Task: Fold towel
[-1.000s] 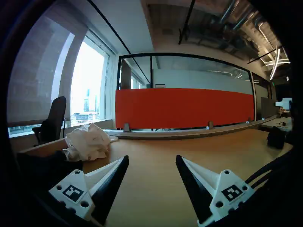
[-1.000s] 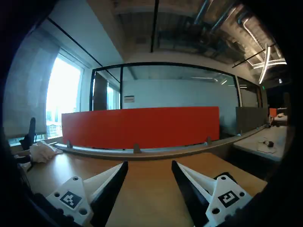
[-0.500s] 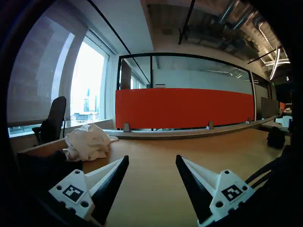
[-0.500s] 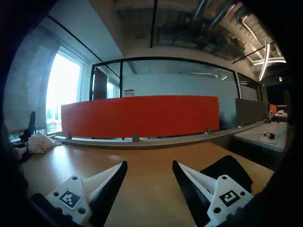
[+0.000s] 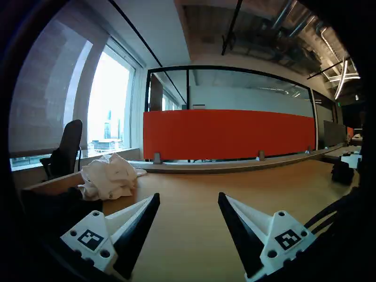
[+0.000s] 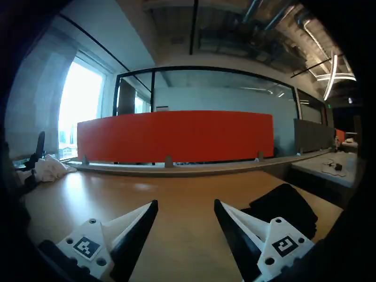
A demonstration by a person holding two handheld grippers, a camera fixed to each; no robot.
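A crumpled white towel (image 5: 109, 177) lies on the wooden desk (image 5: 197, 197), ahead and to the left of my left gripper (image 5: 188, 201). That gripper sits low over the desk, open, with nothing between its fingers. In the right gripper view the same towel (image 6: 49, 168) is small at the far left edge of the desk. My right gripper (image 6: 185, 207) is open and empty above the desk (image 6: 178, 197). A folded black cloth (image 6: 282, 207) lies just right of its right finger (image 6: 244, 235).
An orange divider panel (image 5: 228, 134) runs along the desk's far edge. A black office chair (image 5: 66, 150) stands by the window at the left. A dark object (image 5: 342, 171) sits at the desk's right end. Dark fabric (image 5: 51, 207) lies at the near left.
The right gripper has risen and tilted down, bringing the black cloth beside its right finger into sight. The left gripper has stayed put.
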